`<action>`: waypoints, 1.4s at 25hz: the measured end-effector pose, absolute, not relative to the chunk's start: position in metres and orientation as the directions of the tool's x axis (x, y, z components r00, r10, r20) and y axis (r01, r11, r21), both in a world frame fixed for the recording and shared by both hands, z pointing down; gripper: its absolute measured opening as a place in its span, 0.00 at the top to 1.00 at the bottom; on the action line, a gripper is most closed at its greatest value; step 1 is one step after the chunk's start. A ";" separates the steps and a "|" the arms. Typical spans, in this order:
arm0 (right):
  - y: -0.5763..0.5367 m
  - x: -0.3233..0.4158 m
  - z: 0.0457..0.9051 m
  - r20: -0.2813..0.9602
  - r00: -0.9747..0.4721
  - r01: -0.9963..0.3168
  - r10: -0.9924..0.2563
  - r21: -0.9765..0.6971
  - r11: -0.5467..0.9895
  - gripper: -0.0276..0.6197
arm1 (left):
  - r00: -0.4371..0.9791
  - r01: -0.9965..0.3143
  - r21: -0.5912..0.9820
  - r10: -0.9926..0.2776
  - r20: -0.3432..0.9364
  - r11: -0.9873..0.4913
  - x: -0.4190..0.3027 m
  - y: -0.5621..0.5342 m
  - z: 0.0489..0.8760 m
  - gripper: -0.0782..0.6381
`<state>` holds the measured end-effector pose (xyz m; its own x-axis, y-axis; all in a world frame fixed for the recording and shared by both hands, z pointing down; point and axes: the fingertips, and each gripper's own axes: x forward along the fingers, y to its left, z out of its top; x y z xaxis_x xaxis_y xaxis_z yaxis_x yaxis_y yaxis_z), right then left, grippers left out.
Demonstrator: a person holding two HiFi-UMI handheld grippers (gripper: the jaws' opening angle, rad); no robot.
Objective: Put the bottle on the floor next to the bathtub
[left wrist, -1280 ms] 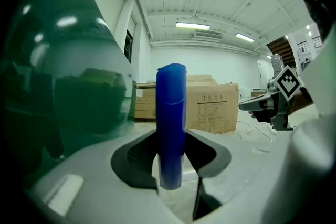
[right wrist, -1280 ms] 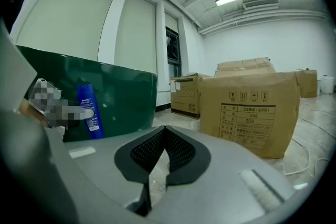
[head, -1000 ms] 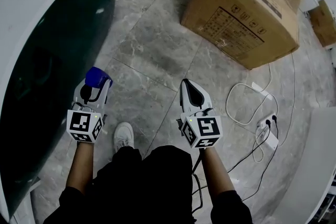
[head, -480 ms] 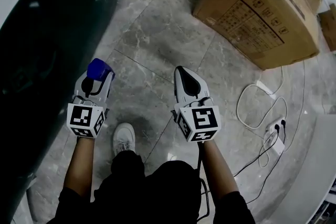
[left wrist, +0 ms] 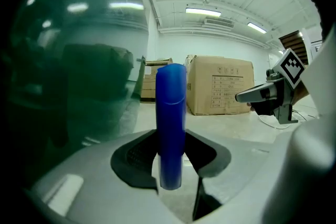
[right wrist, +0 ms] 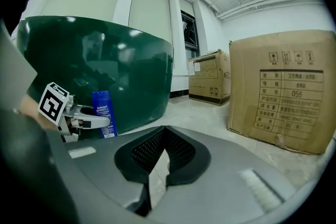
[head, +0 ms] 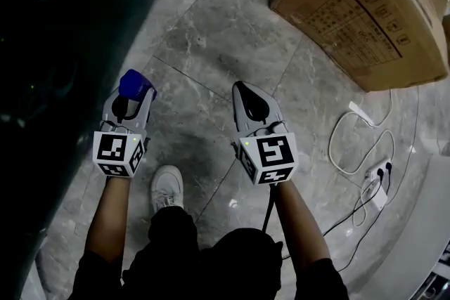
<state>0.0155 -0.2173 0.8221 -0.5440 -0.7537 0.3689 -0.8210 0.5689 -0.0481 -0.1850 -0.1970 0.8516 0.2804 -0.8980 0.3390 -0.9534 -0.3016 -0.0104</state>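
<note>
Two grippers show in the head view, each held by a bare forearm above a grey marble-tile floor (head: 211,31). The left gripper (head: 135,93) is clamped on a blue bottle (head: 134,81), close to the curved wall of the dark green bathtub (head: 56,46) that fills the left of the view. In the left gripper view the bottle (left wrist: 171,113) stands upright between the jaws, pinched low on its body, with its upper part rising well clear of them. The right gripper view shows that bottle (right wrist: 103,113) from the side: it carries a printed label and is upright just beside the bathtub (right wrist: 105,55), with the left gripper (right wrist: 102,121) around it. Its base is low, near the floor, but whether it touches the tiles cannot be told.

The right gripper (head: 243,90) hovers apart from the left one, farther from the tub. Its jaws are together, with nothing between them, as its own view (right wrist: 164,132) confirms.

A large cardboard box (head: 365,17) sits on the floor ahead and to the right. A white cable (head: 351,144) loops from a power strip (head: 376,186) at the right. A white shoe (head: 166,186) stands on the tiles between the two forearms.
</note>
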 end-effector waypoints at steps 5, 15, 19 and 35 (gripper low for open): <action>-0.221 0.012 0.852 0.405 -0.534 -0.828 -0.742 -0.070 0.557 0.92 | 0.269 -0.956 -0.019 -0.898 0.349 -0.294 -0.187 -0.209 0.874 0.66; -0.219 -0.001 0.891 0.462 -0.535 -0.824 -0.707 -0.102 0.557 0.92 | 0.243 -0.961 -0.028 -0.887 0.392 -0.276 -0.198 -0.223 0.917 0.66; -0.221 0.000 0.904 0.490 -0.533 -0.823 -0.690 -0.111 0.557 0.92 | 0.246 -0.960 -0.024 -0.880 0.406 -0.279 -0.198 -0.227 0.930 0.66; -0.222 -0.001 0.917 0.515 -0.528 -0.825 -0.675 -0.121 0.552 0.92 | 0.254 -0.956 -0.034 -0.880 0.401 -0.291 -0.196 -0.227 0.934 0.66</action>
